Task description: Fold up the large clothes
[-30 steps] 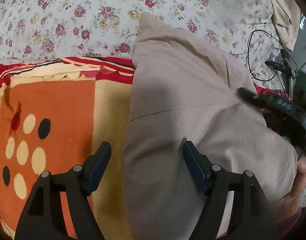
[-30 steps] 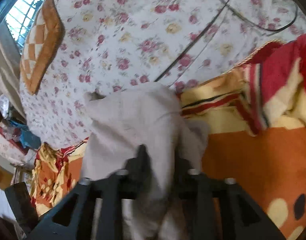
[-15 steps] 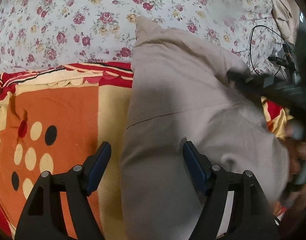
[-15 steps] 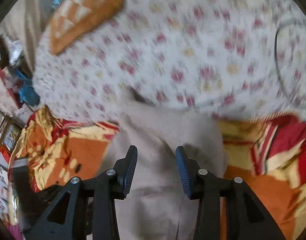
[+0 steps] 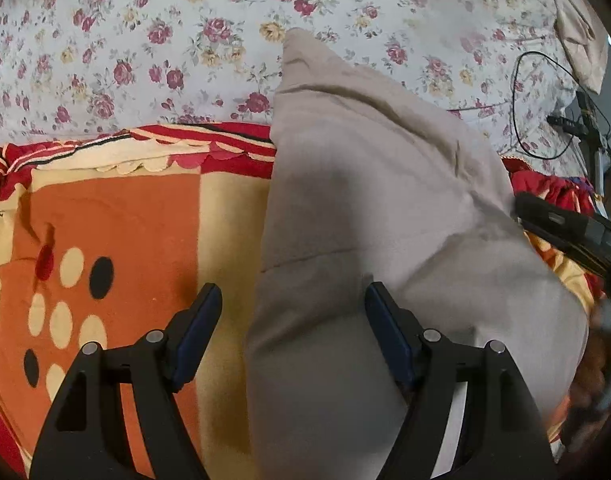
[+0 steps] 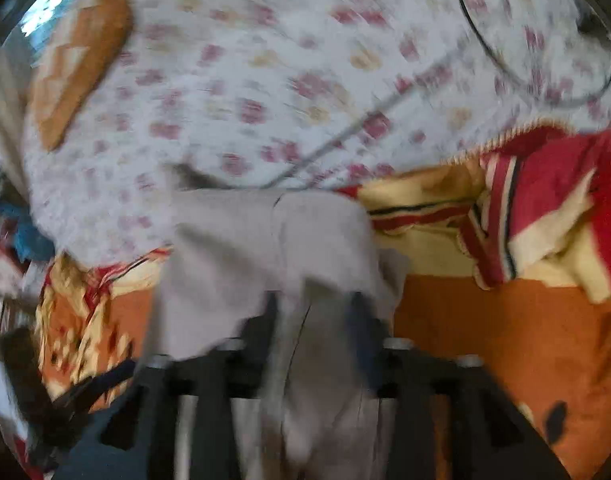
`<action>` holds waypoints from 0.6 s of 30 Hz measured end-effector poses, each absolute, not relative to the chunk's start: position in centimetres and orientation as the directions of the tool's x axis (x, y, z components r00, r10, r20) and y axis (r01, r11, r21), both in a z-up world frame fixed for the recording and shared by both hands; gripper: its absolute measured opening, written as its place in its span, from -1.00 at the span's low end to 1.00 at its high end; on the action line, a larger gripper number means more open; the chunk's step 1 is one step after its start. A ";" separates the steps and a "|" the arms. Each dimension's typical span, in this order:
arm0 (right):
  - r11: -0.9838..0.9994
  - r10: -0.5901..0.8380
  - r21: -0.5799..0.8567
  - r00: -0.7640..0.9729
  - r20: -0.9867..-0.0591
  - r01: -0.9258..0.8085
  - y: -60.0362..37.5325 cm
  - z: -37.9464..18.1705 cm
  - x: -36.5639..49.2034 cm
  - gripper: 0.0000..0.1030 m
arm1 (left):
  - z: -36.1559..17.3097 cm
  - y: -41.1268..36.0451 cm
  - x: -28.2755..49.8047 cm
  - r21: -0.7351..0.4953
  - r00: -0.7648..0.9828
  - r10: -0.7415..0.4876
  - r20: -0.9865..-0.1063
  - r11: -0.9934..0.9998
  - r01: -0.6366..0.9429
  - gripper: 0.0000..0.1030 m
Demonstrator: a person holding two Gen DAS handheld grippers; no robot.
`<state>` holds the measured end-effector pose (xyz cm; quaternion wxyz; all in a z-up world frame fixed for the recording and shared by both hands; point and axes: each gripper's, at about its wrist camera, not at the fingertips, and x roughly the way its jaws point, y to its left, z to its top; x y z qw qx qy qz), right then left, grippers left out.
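Note:
A large beige garment (image 5: 369,208) lies folded lengthwise on an orange, cream and red blanket (image 5: 117,224), its far end reaching onto the floral sheet (image 5: 165,32). My left gripper (image 5: 293,316) is open and empty, hovering over the garment's left edge, one finger over the blanket and one over the cloth. In the blurred right wrist view my right gripper (image 6: 313,312) is open with the beige garment (image 6: 261,248) bunched between and over its fingers. The right gripper's body (image 5: 569,232) shows at the left wrist view's right edge.
A black cable (image 5: 541,108) loops on the floral sheet at the far right, and shows in the right wrist view (image 6: 537,60). An orange checked cushion (image 6: 73,60) lies far left. The blanket's crumpled red edge (image 6: 545,200) rises at right. Clutter sits beyond the bed's left side.
My right gripper opened from its grip on the garment and swung quickly; the right view is motion-blurred. The left gripper stayed open and nearly still.

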<state>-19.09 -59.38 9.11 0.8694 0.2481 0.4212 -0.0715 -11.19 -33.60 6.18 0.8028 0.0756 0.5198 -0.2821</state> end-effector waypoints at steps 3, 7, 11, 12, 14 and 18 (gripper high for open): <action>0.919 0.079 0.312 0.662 -0.745 0.242 -56.3 11.4 -22.0 0.03 | 6.3 -33.2 -12.0 -0.165 0.312 -0.375 -0.873 0.829 0.535 0.43; 0.945 0.000 0.203 0.617 -0.787 0.258 -53.5 9.5 -24.2 0.02 | 5.9 -32.8 -12.7 -0.167 0.319 -0.378 -0.869 0.831 0.530 0.45; 0.939 -0.035 0.146 0.508 -0.861 0.311 -54.2 4.3 -25.0 0.04 | 5.1 -31.9 -13.6 -0.217 0.285 -0.413 -0.865 0.820 0.530 0.56; 0.931 -0.013 0.175 0.509 -0.861 0.320 -54.6 4.2 -25.3 0.05 | 5.1 -31.6 -13.8 -0.226 0.282 -0.422 -0.862 0.817 0.530 0.56; 0.923 -0.005 0.198 0.526 -0.850 0.329 -55.2 5.4 -26.0 0.06 | 5.3 -30.6 -14.4 -0.252 0.277 -0.450 -0.849 0.805 0.537 0.56; 0.880 0.028 0.318 0.629 -0.777 0.353 -56.9 8.1 -27.6 0.15 | 5.8 -28.7 -15.3 -0.283 0.270 -0.487 -0.831 0.787 0.548 0.56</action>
